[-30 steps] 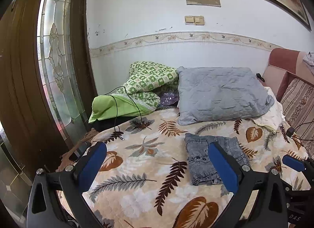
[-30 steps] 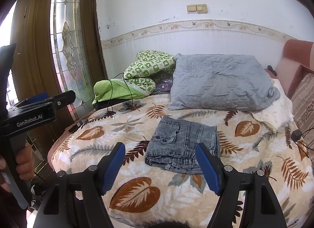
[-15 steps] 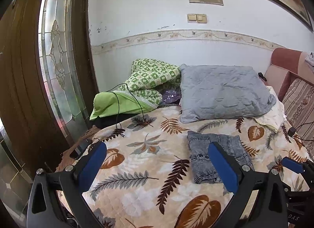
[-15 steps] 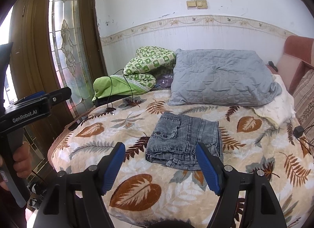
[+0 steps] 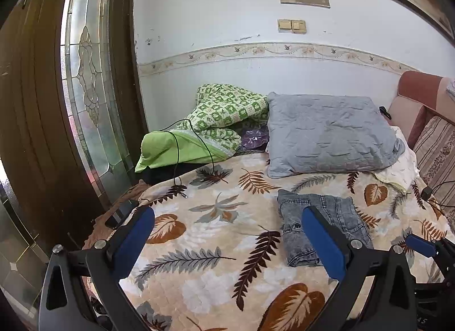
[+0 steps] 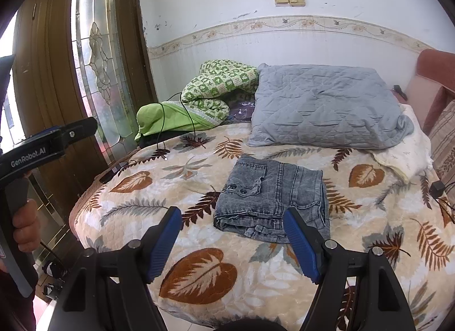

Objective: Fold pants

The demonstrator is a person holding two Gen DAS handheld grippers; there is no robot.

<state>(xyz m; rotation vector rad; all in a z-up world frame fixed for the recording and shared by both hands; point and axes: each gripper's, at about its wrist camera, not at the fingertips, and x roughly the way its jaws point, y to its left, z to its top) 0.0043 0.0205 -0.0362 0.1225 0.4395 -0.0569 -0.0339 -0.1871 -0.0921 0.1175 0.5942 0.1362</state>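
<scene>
Grey denim pants (image 6: 273, 201) lie folded into a compact rectangle on the leaf-patterned bedspread (image 6: 199, 271); they also show in the left wrist view (image 5: 338, 217). My right gripper (image 6: 232, 218) is open and empty, held above the bed's near edge, short of the pants. My left gripper (image 5: 227, 217) is open and empty, over the bedspread to the left of the pants; its right finger (image 5: 321, 238) overlaps them in view. The left gripper's body (image 6: 45, 146) shows at the left of the right wrist view.
A grey pillow (image 6: 324, 109) and a green patterned quilt (image 6: 216, 89) lie at the head of the bed. A black cable (image 5: 182, 154) trails over the green bundle. A wooden door with a glass panel (image 5: 85, 74) stands left. A striped cushion (image 5: 435, 154) is at the right.
Both grippers have drawn back slightly from the bed, so the folded pants sit a little farther off. Both stay open and empty.
</scene>
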